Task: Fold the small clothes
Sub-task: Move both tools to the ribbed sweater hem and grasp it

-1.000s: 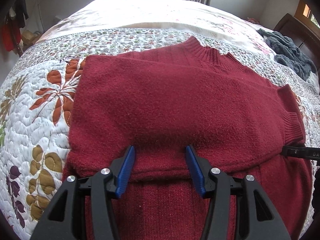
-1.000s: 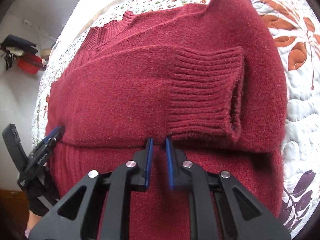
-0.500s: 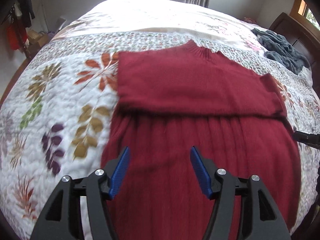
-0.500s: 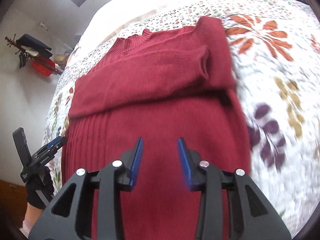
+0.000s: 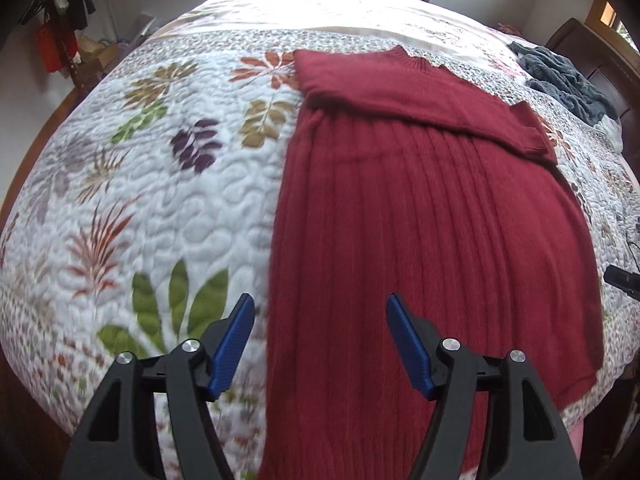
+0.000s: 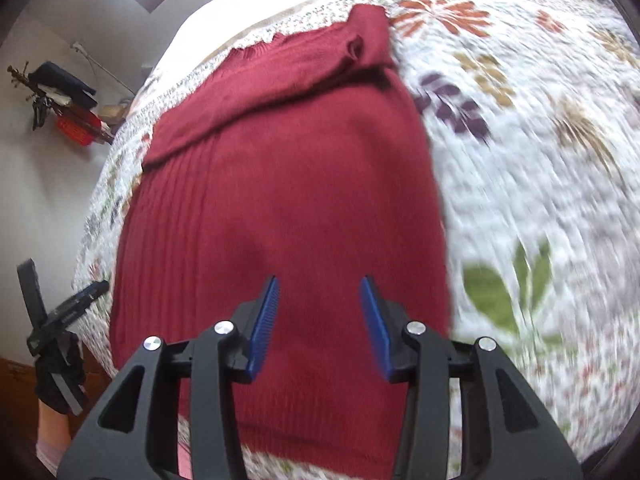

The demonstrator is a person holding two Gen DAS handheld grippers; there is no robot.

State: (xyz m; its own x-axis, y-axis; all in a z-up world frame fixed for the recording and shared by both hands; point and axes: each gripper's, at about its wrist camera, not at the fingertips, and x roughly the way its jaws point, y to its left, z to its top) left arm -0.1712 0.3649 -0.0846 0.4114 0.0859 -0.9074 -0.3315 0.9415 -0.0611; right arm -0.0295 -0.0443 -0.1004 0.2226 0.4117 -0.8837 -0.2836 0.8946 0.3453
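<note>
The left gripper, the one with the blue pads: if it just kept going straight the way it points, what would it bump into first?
Most likely the red sweater. The left gripper is open and empty, aimed along the sweater's ribbed lower part, near its edge by the quilt. Depth is hard to judge here.

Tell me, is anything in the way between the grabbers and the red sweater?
Nothing visible is. The left hand-held gripper and right hand-held gripper are both open above the red sweater, which lies on the quilt. Only air lies between. The grey clothes sit far off at the bed's edge.
</note>
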